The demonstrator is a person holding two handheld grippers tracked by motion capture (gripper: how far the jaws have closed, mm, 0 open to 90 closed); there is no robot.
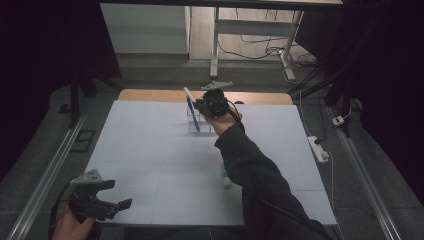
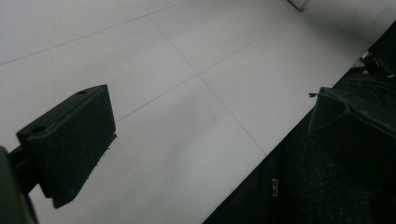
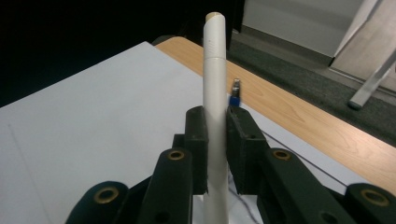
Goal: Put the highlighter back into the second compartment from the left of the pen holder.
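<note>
R claw (image 3: pixel 215 140) grips white pen (image 3: pixel 215 88) — nr table far edge (image 3: pixel 299 116).

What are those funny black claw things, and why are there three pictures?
A person sits at a table with a white sheet on it and holds a black two-jaw gripper in each hand, like big tweezers. One picture comes from a camera high above. The other two come from small cameras riding on the grippers, looking along their jaws. The right gripper, reaching far across the table, is squeezing a long white pen-like stick, held upright. Just past it stands a clear holder with a blue pen in it. The left gripper waits near the person, jaws apart, holding nothing. A small white thing lies by the sleeve; I cannot tell what.
</note>
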